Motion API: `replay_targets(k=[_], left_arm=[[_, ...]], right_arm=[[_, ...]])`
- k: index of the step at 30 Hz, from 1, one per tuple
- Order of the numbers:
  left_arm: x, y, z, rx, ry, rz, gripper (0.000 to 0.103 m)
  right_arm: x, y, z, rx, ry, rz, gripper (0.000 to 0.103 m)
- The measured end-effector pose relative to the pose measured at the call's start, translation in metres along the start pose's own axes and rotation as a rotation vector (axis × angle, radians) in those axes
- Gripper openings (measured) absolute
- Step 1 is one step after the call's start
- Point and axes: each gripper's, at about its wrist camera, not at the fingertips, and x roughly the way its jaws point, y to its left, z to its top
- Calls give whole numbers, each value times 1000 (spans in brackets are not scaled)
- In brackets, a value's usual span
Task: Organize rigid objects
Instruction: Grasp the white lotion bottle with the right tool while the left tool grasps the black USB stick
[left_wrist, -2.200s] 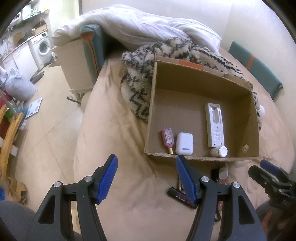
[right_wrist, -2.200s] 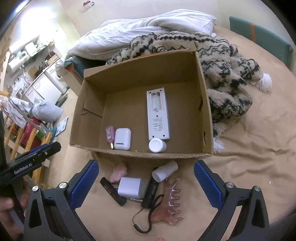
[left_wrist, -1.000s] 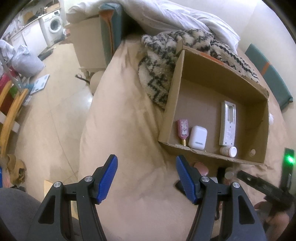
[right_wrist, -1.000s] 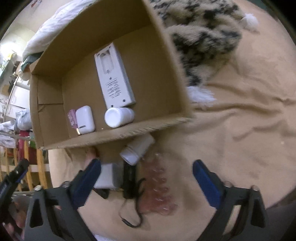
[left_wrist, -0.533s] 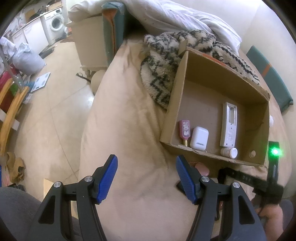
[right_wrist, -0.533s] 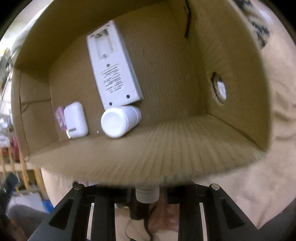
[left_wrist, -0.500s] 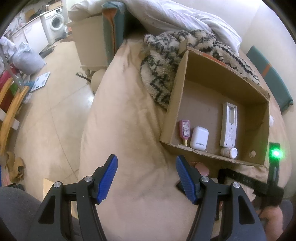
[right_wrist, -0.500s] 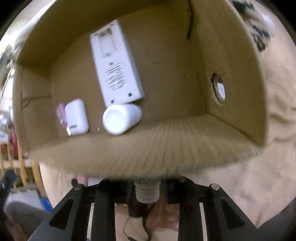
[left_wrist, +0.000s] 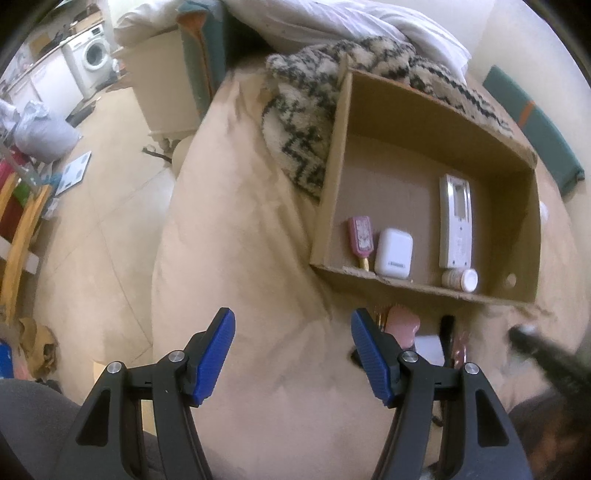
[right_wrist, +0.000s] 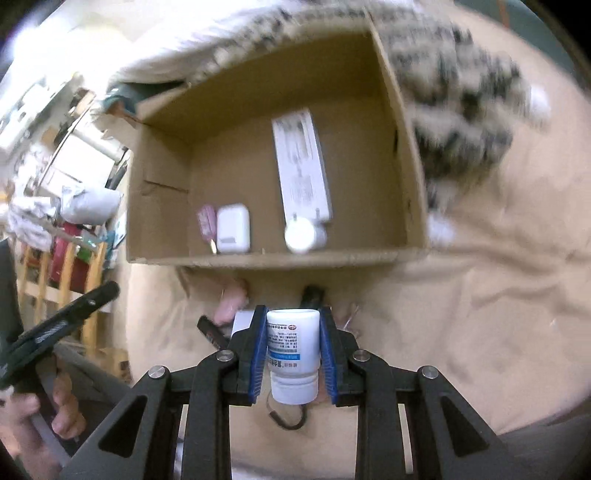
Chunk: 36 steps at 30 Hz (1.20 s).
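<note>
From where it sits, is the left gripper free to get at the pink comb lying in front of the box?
Probably yes. The left gripper is open and holds nothing, and the pink comb lies on the bedspread just beyond its right finger, outside the cardboard box. Nothing lies over it, though a white block sits close beside it.

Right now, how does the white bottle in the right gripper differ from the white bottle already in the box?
The held white bottle is clamped between the right gripper pads, outside the cardboard box; the boxed white bottle lies loose on its side against the near wall, below the white remote. The held one shows a blue-banded printed label; the boxed one is too blurred to read. Both look like small white pill bottles.
</note>
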Motion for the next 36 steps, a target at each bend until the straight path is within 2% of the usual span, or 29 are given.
replay_targets(k=[3, 7, 11, 14, 16, 17, 20, 23, 26, 29, 32, 34, 36], left_arm=[[6, -7, -5, 39, 20, 10, 69], [14, -18, -10, 113, 55, 26, 69], [23, -31, -13, 180, 109, -20, 69], [26, -47, -12, 268, 129, -53, 69], [26, -62, -12, 336, 129, -66, 70], [33, -73, -14, 392, 167, -80, 73], [57, -99, -19, 518, 273, -103, 74], [78, -112, -20, 594, 307, -61, 74], [97, -118, -21, 621, 404, -108, 74], [105, -126, -24, 672, 397, -112, 74], [115, -134, -29, 711, 407, -86, 85], [125, -138, -32, 723, 422, -72, 86], [131, -140, -33, 736, 413, -60, 92]], right_arm=[[-21, -1, 6, -24, -71, 15, 28], [-32, -17, 10, 3, -112, 57, 28], [-32, -28, 10, 58, -141, 72, 28], [-37, -33, 10, 99, -172, 95, 28], [-36, -37, 12, 122, -172, 111, 28], [-35, -38, 12, 131, -170, 117, 28], [-34, -42, 14, 150, -161, 133, 28], [-36, -44, 15, 157, -166, 150, 28], [-38, -46, 14, 163, -171, 164, 28], [-34, -45, 14, 166, -155, 161, 28], [-30, -44, 15, 165, -140, 167, 28], [-29, -41, 15, 157, -138, 168, 28], [-28, -39, 15, 150, -134, 166, 28]])
